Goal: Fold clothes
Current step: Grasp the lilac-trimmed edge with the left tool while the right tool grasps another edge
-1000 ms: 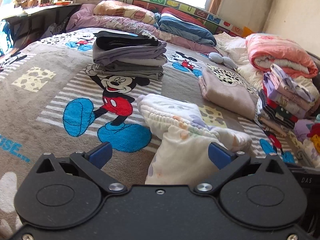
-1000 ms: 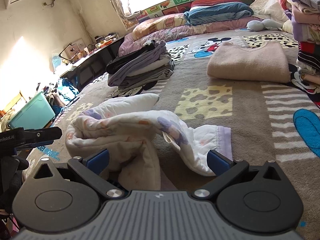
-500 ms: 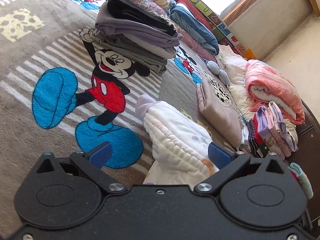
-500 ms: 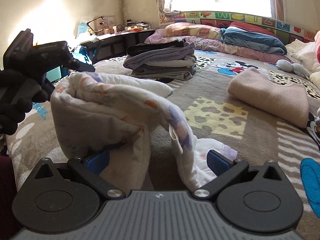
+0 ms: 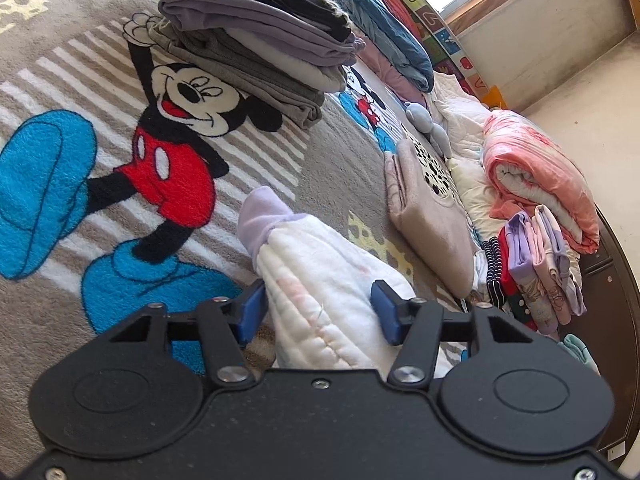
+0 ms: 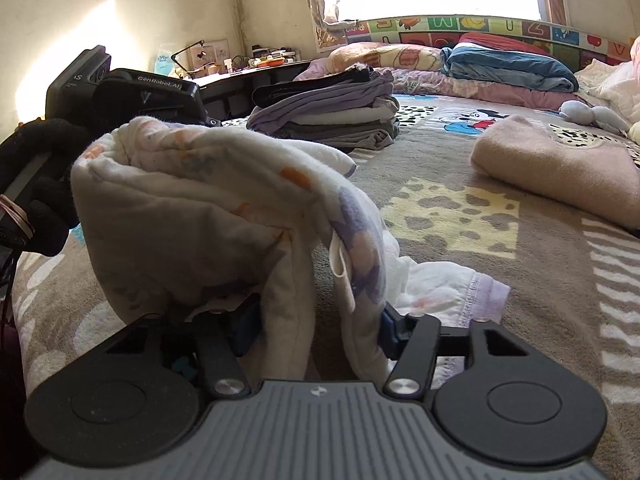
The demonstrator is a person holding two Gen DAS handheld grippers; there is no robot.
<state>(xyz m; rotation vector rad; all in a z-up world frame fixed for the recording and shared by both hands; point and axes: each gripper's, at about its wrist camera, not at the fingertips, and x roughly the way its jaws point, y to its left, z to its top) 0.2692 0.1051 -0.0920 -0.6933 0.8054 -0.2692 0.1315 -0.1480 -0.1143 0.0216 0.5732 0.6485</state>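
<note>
A white quilted child's garment [image 5: 320, 264] with pastel prints and lilac cuffs is bunched up above the Mickey Mouse blanket [image 5: 80, 184]. My left gripper [image 5: 318, 312] is shut on one thick fold of it, a blue pad pressing each side. In the right wrist view the garment [image 6: 192, 200] hangs in a hump, one lilac cuff [image 6: 488, 296] trailing on the blanket. My right gripper [image 6: 318, 330] is shut on its two hanging folds. A black-gloved hand [image 6: 44, 184] holds the left tool behind the hump.
A stack of folded grey and purple clothes [image 5: 256, 36] lies farther up the bed. A folded pink sweater [image 5: 428, 216] lies to the right, with a pile of coloured clothes [image 5: 536, 256] and a pink quilt [image 5: 540, 176] beyond. A cluttered desk [image 6: 248, 76] stands at the left.
Both grippers went from wide open to shut on the white garment. The garment has risen off the blanket, and the left view has tilted and drawn closer.
</note>
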